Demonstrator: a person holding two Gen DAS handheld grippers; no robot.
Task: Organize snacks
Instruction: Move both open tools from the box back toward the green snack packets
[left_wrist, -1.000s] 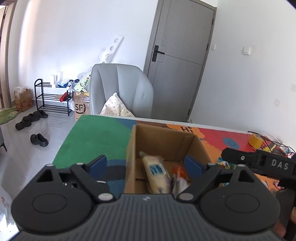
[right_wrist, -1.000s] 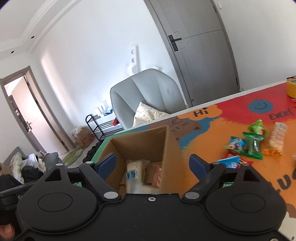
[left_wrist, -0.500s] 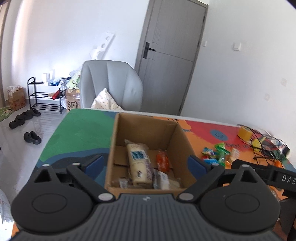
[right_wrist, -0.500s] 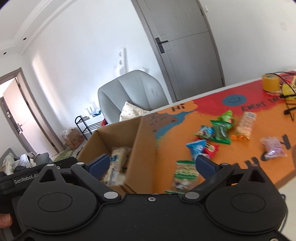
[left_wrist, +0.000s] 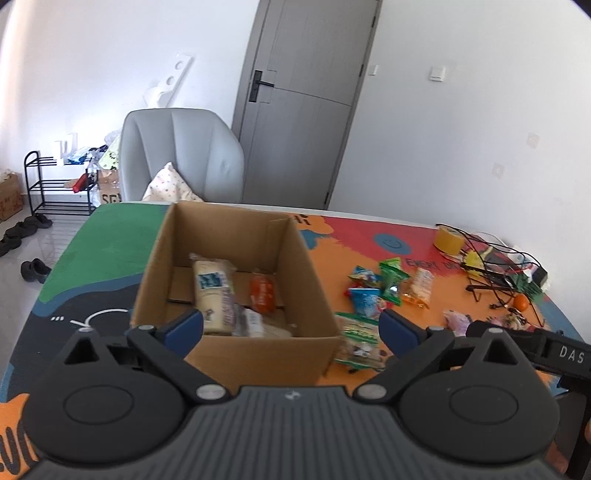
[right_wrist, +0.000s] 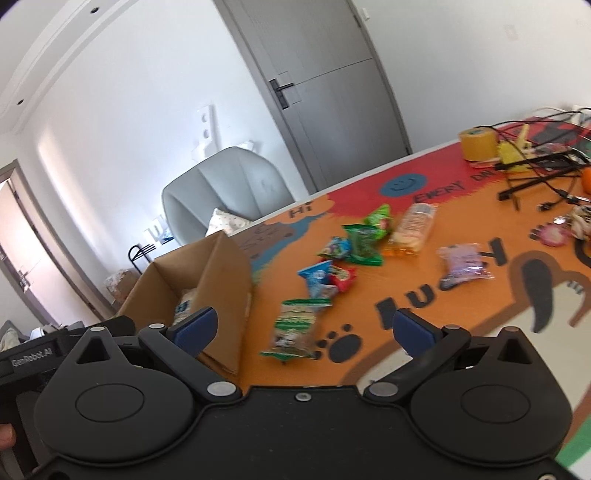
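Hovering above cardboard box (left_wrist: 236, 295) and loose snacks (right_wrist: 295, 326) — left gripper (left_wrist: 291, 326) opening, empty; right gripper (right_wrist: 303, 326) wide, empty.

I read "DAS" on the black device (left_wrist: 570, 356) at the right edge of my left view, and "GenRobot.AI" on the black device (right_wrist: 31, 356) at the left edge of my right view. The surface mat (right_wrist: 424, 295) carries "Hi" and "EVERY", partly cut. Snack wrapper print is too blurred.
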